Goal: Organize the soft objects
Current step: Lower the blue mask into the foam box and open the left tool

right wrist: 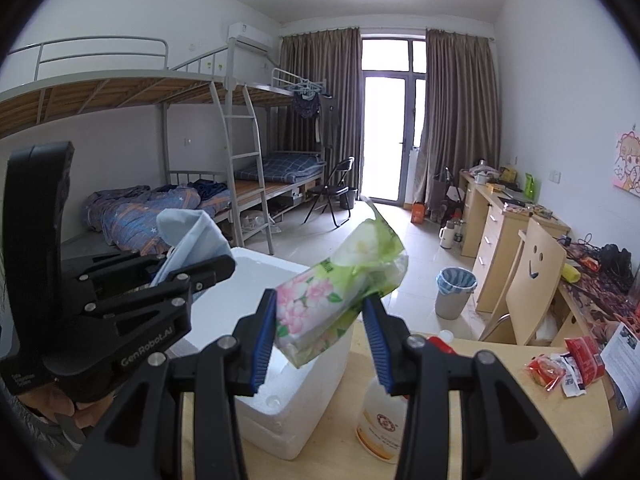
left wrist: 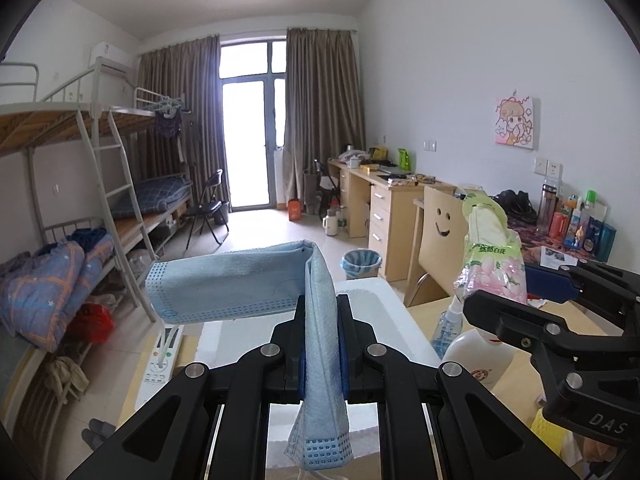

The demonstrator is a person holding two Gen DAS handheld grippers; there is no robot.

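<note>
My left gripper (left wrist: pixel 321 312) is shut on a light blue face mask (left wrist: pixel 224 284) that drapes over the jaws and hangs in the air above a white foam box (left wrist: pixel 400 320). My right gripper (right wrist: pixel 320 312) is shut on a green floral tissue pack (right wrist: pixel 340 304), held tilted above the same foam box (right wrist: pixel 288 412). In the right wrist view the left gripper (right wrist: pixel 216 268) stands at the left with the mask (right wrist: pixel 192 236) in it. In the left wrist view the right gripper (left wrist: pixel 484 300) holds the tissue pack (left wrist: pixel 492 248) at the right.
A white bottle (right wrist: pixel 380 420) stands on the wooden table (right wrist: pixel 500 420) right of the box. Red snack packets (right wrist: pixel 560 364) lie at the table's right. A remote control (left wrist: pixel 160 360) lies left of the box. A wooden chair (right wrist: pixel 532 280) and a bin (right wrist: pixel 454 292) stand beyond.
</note>
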